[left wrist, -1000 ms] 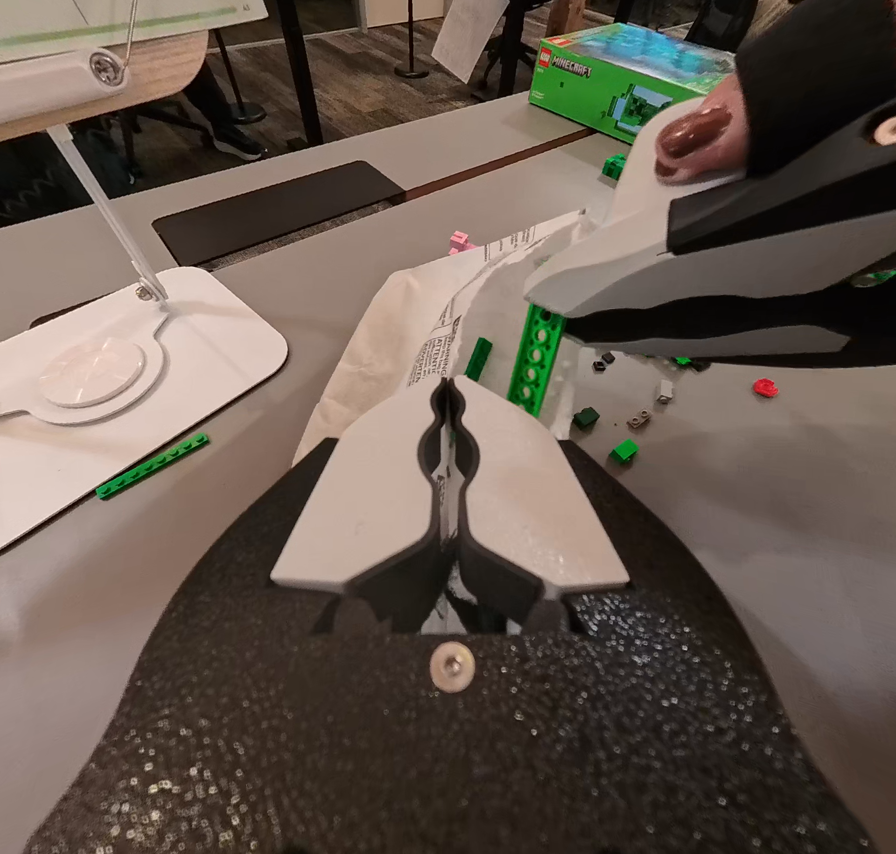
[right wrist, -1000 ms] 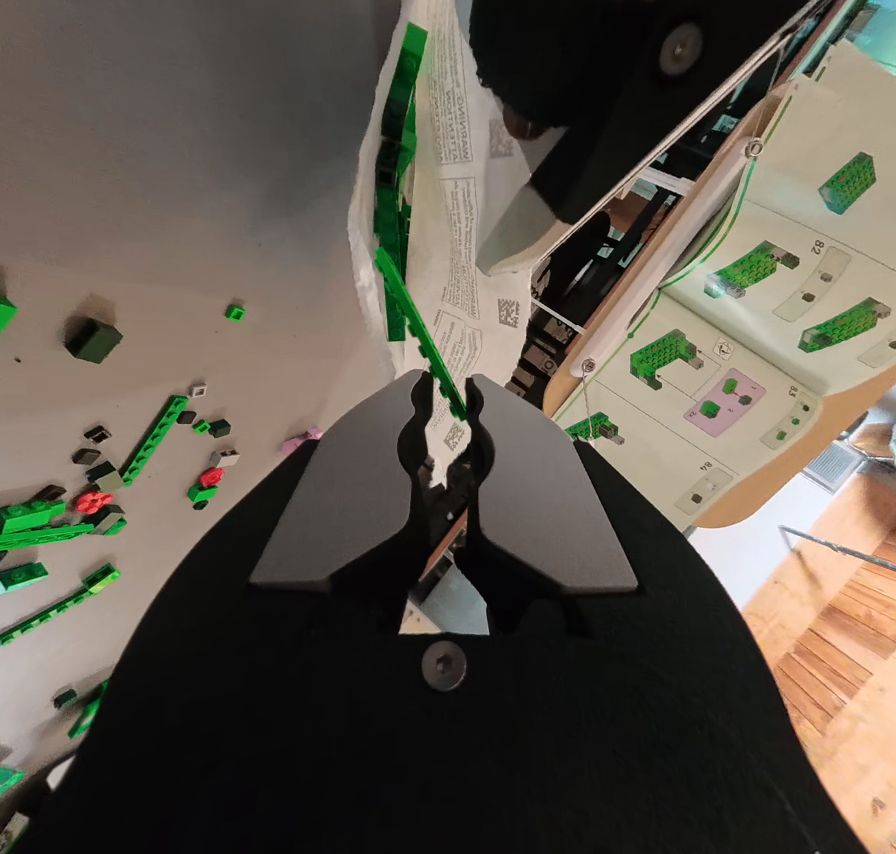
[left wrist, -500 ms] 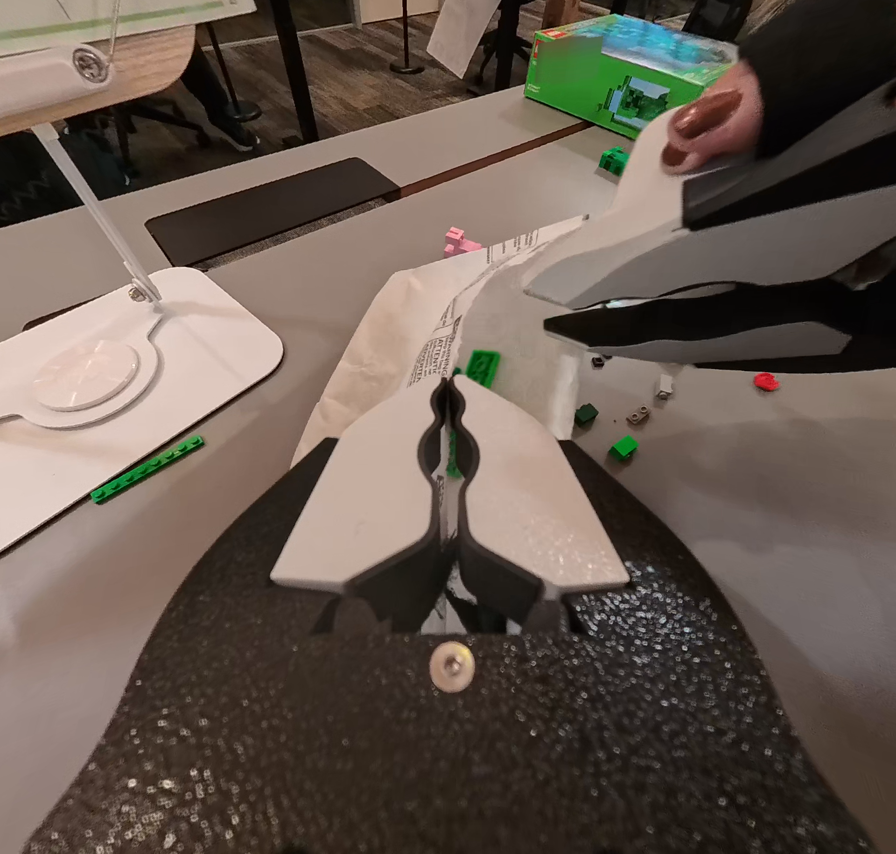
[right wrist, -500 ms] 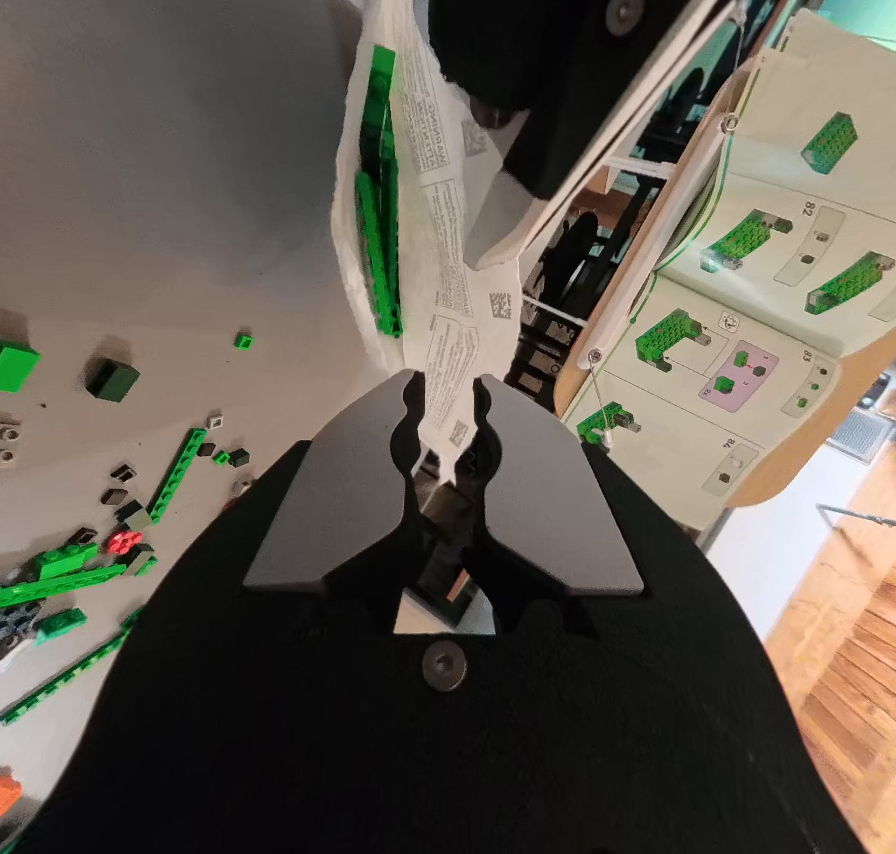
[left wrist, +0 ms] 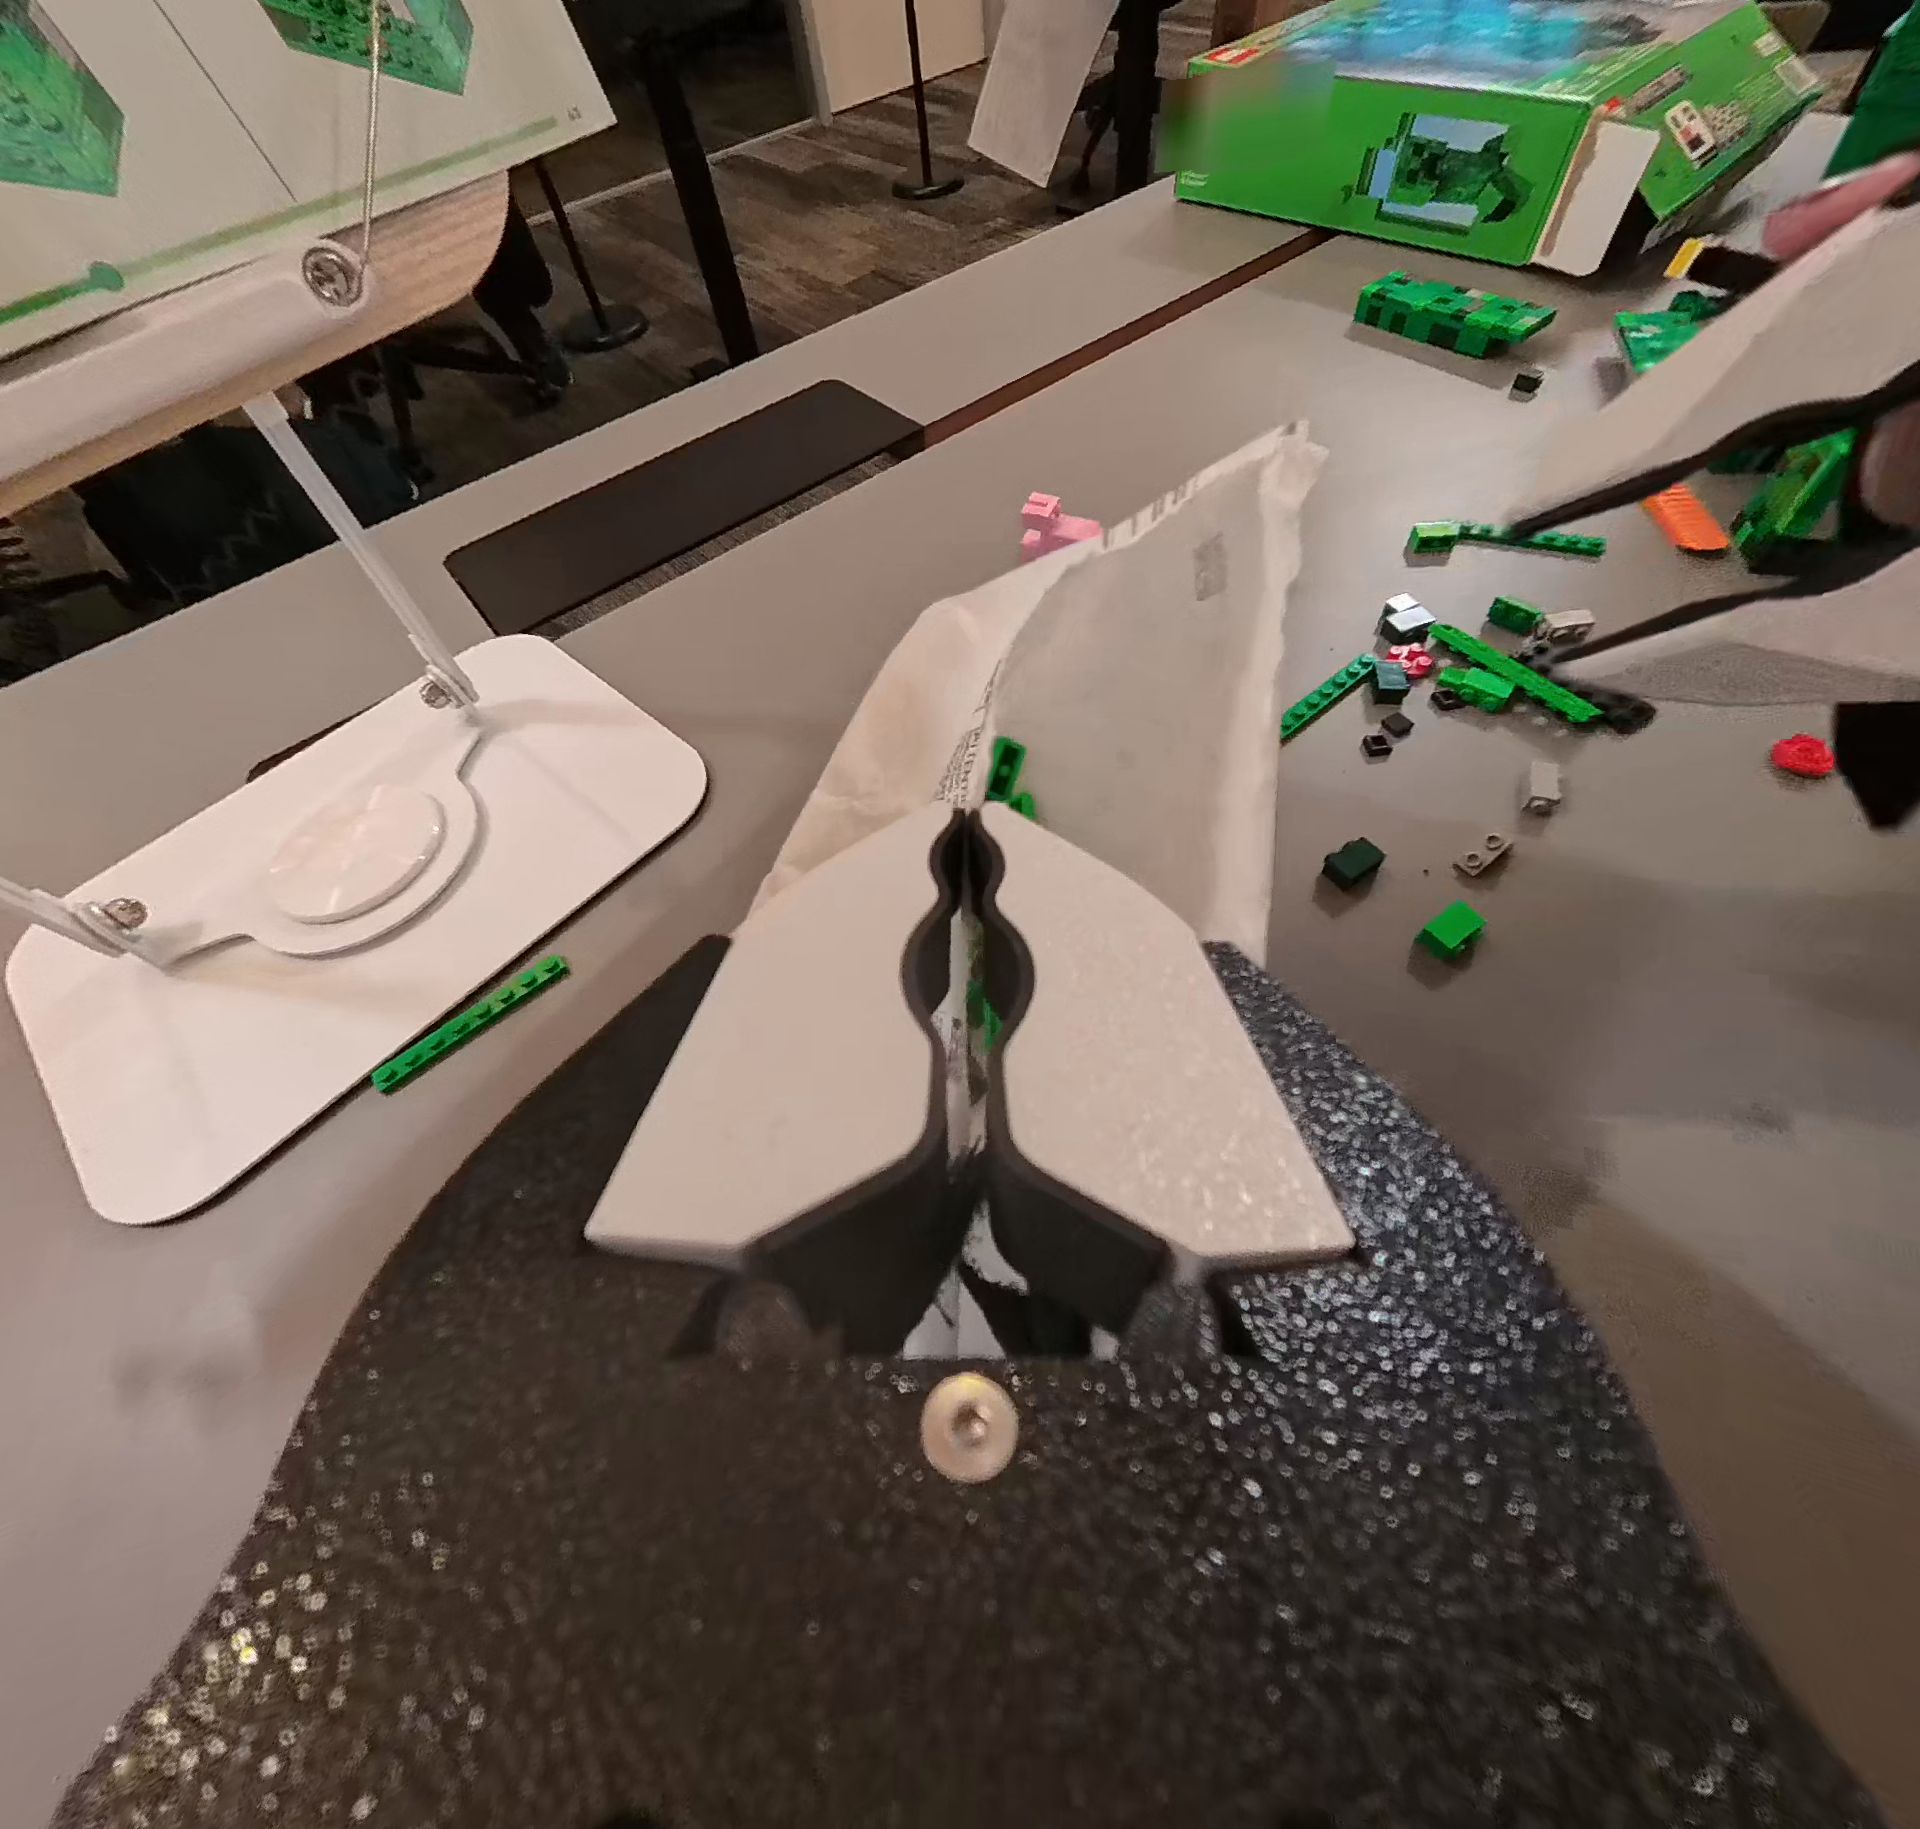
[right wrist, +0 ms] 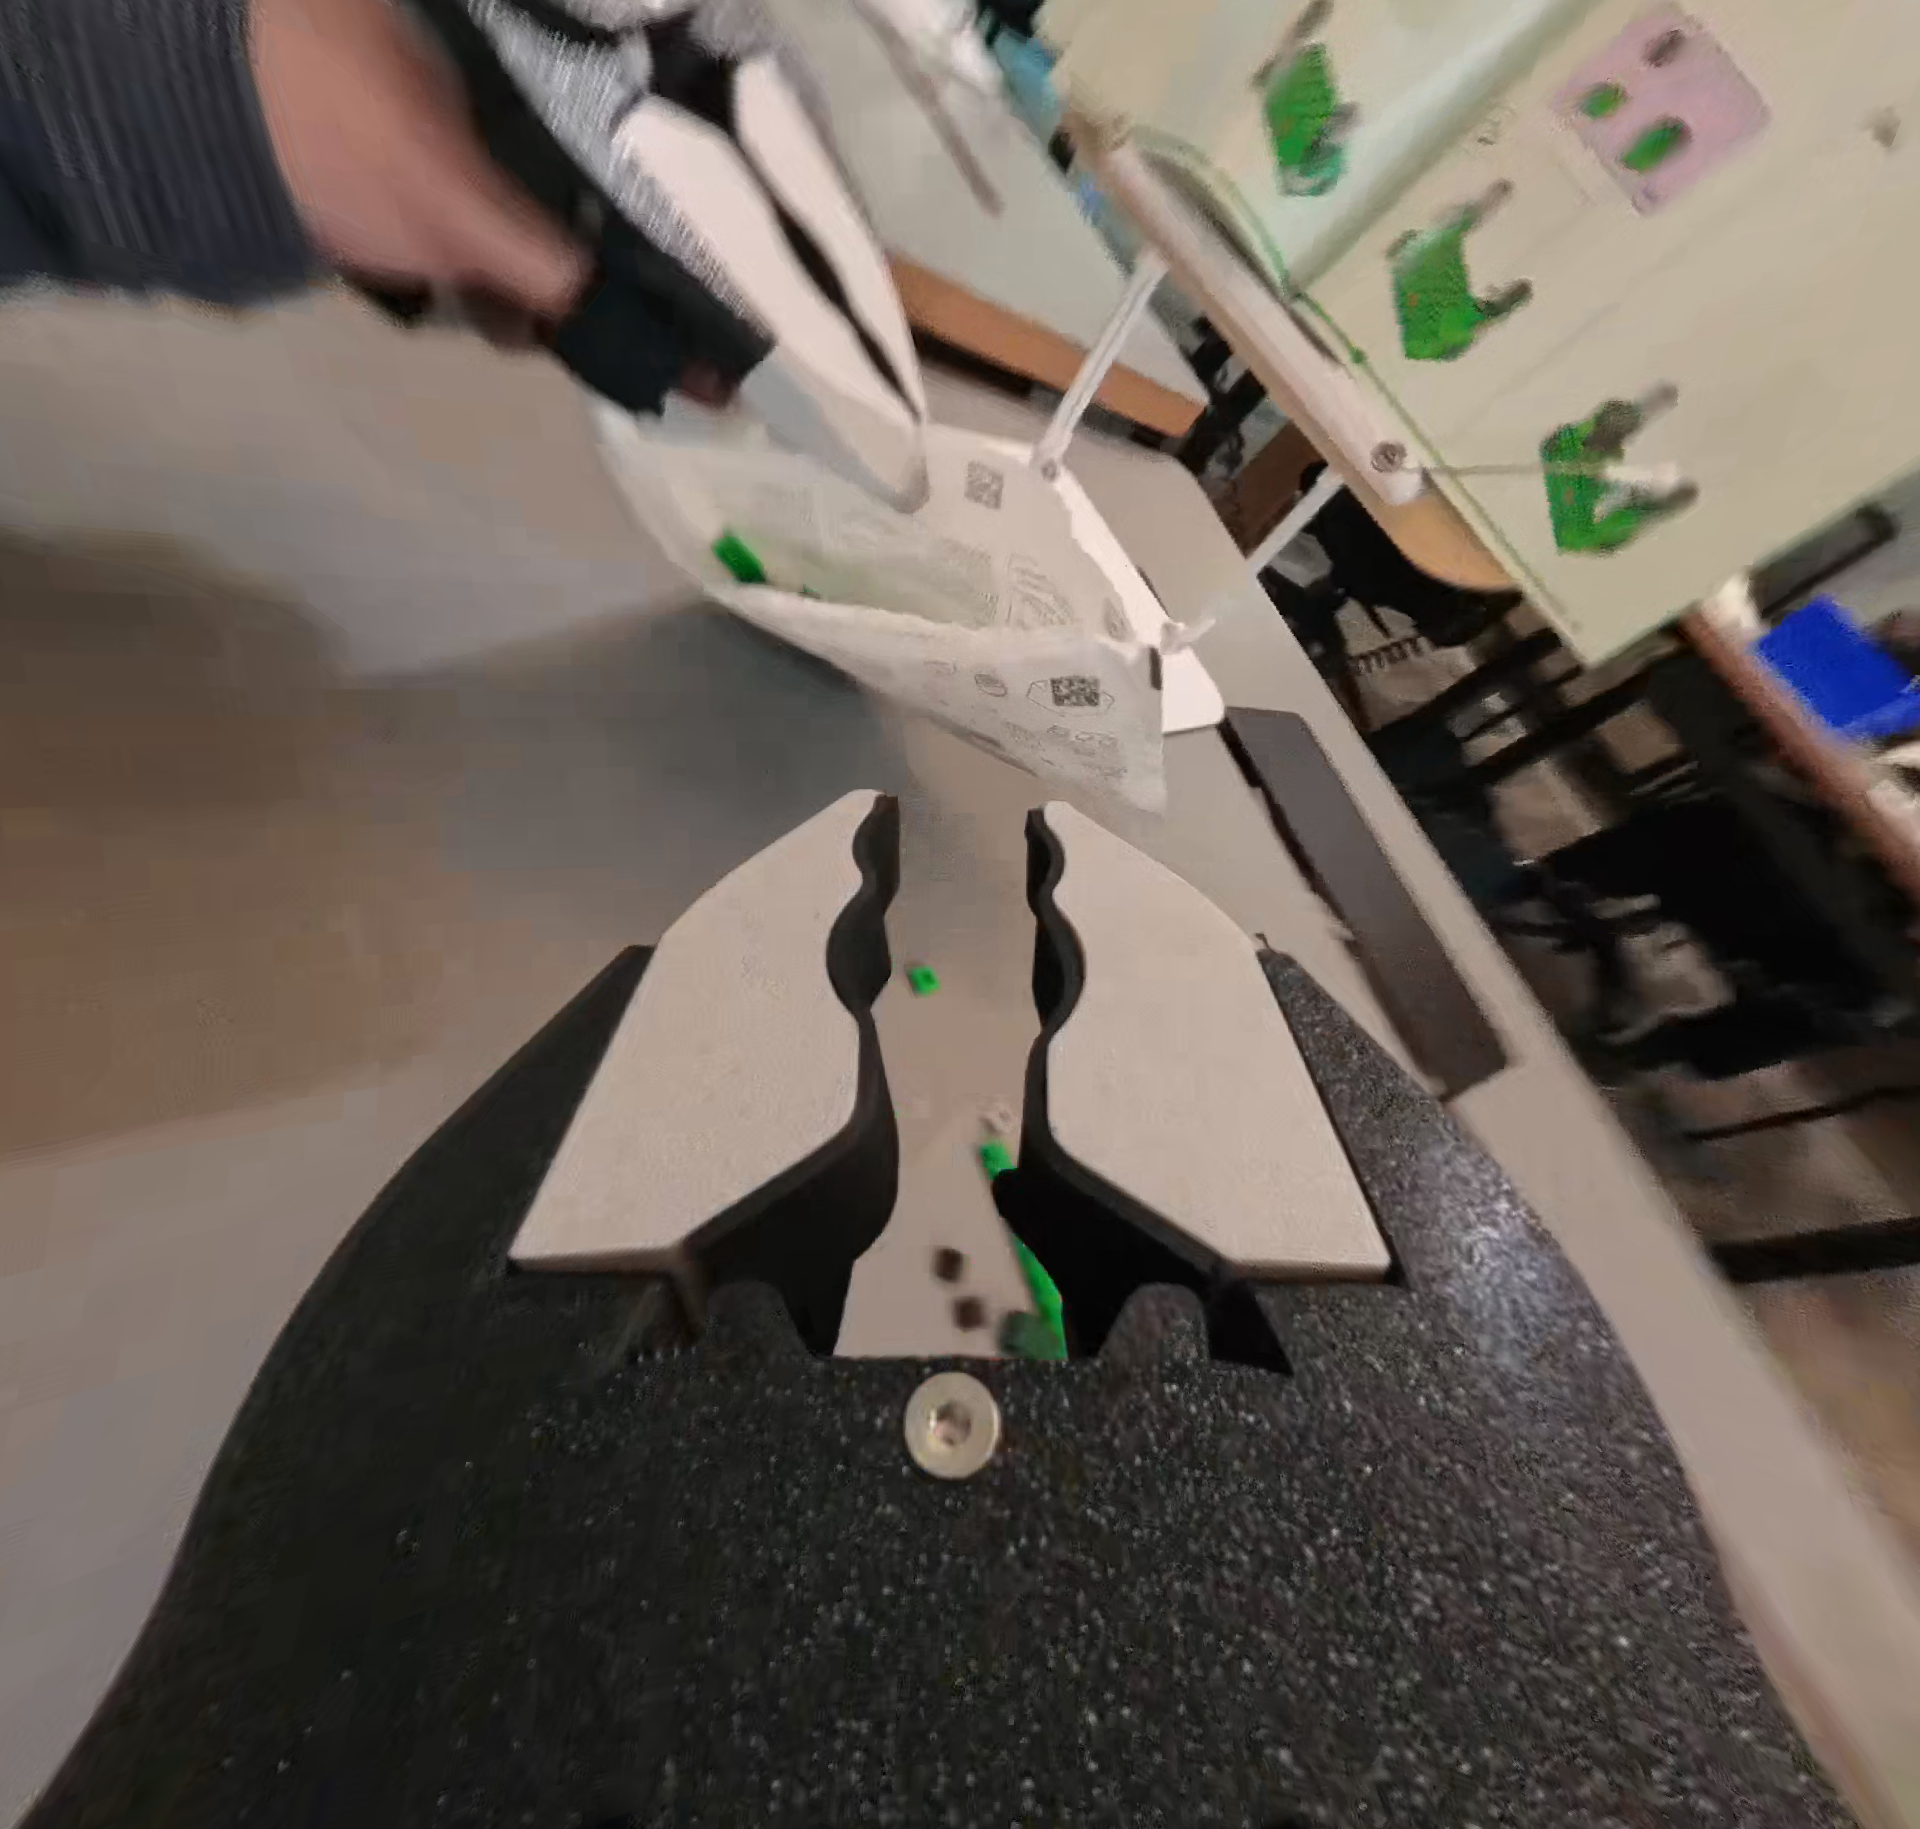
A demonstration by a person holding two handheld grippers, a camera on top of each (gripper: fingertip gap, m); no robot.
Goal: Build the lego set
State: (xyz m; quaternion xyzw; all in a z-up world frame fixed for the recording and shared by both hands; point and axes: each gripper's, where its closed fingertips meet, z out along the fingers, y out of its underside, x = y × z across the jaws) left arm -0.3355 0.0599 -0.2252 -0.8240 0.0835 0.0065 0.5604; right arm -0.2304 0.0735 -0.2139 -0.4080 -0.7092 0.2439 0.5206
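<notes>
My left gripper (left wrist: 966, 823) is shut on the lower edge of a white paper parts bag (left wrist: 1132, 657), holding it with its open mouth facing away. Green bricks (left wrist: 1004, 769) lie inside the bag. The right wrist view is blurred; it shows the bag (right wrist: 935, 626) hanging from the left gripper's fingers (right wrist: 831, 325). My right gripper (right wrist: 961, 811) is open and empty above the grey table (right wrist: 312, 844), a short way from the bag. In the left wrist view the right gripper (left wrist: 1540, 590) hovers, jaws apart, over loose green, grey and black pieces (left wrist: 1455, 673).
The instruction booklet (left wrist: 260, 65) stands on a white stand (left wrist: 312, 948) at left, with a long green plate (left wrist: 470, 1026) beside the base. A green set box (left wrist: 1455, 117), a built green block (left wrist: 1449, 309), and pink (left wrist: 1049, 522), red (left wrist: 1803, 753) and orange (left wrist: 1683, 517) pieces lie to the right. Left tips to right tips: about 11 cm. The right gripper is farther from the long green plate (left wrist: 470, 1026), some 30 cm, than the left, some 20 cm.
My right gripper let go of the long green piece at the bag's mouth, opened wider and swung away to the right over the loose pieces. My left gripper still holds the bag.
</notes>
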